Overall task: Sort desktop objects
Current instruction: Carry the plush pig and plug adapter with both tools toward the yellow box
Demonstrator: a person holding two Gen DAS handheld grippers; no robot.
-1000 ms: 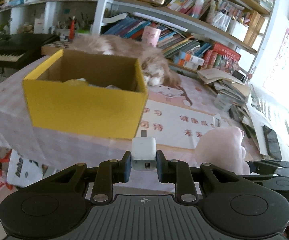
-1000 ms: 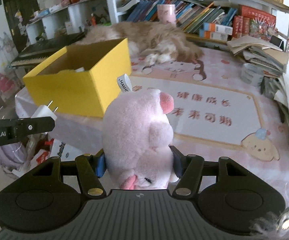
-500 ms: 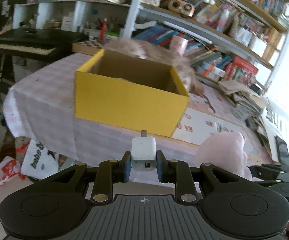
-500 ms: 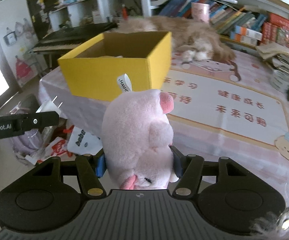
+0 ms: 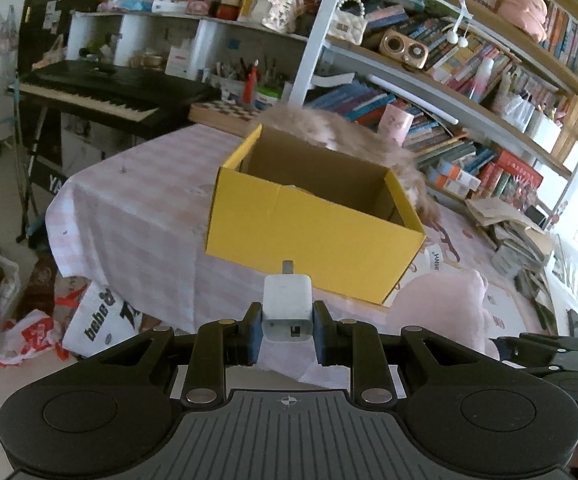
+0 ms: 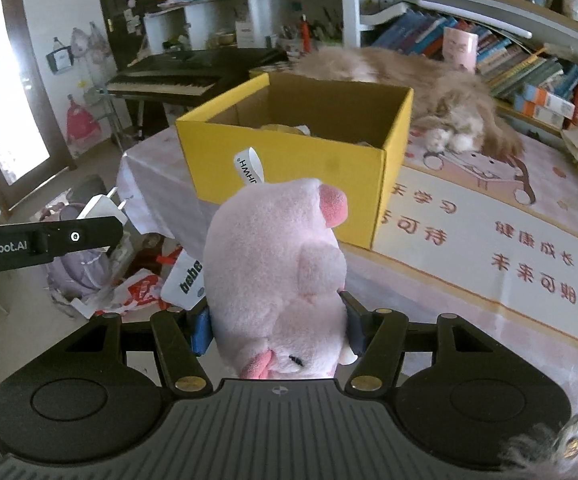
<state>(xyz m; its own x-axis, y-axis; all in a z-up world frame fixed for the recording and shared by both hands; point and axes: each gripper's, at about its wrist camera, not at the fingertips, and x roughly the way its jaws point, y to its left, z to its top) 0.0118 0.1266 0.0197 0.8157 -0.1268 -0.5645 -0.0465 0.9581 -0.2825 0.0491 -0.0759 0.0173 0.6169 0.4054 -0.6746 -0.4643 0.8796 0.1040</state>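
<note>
Two grips: left gripper [image 5: 287, 334] clamps charger [image 5: 287, 306], right gripper [image 6: 279, 330] clamps plush pig [image 6: 277, 276].

Both views swing left versus a second ago: the yellow box [image 5: 313, 224] now sits center-right in the left view with its corner toward the camera, the keyboard [image 5: 101, 96] and floor bags [image 5: 101, 320] come into view, and the bench [image 6: 489, 240] edge shows beneath the pink plush [image 6: 277, 276].

A small white plug charger [image 5: 287, 307] sits up in the air, prongs pointing away. A soft pink pig toy [image 6: 277, 280] hangs upside down. An open yellow box [image 6: 297, 152] stands on the table.
</note>
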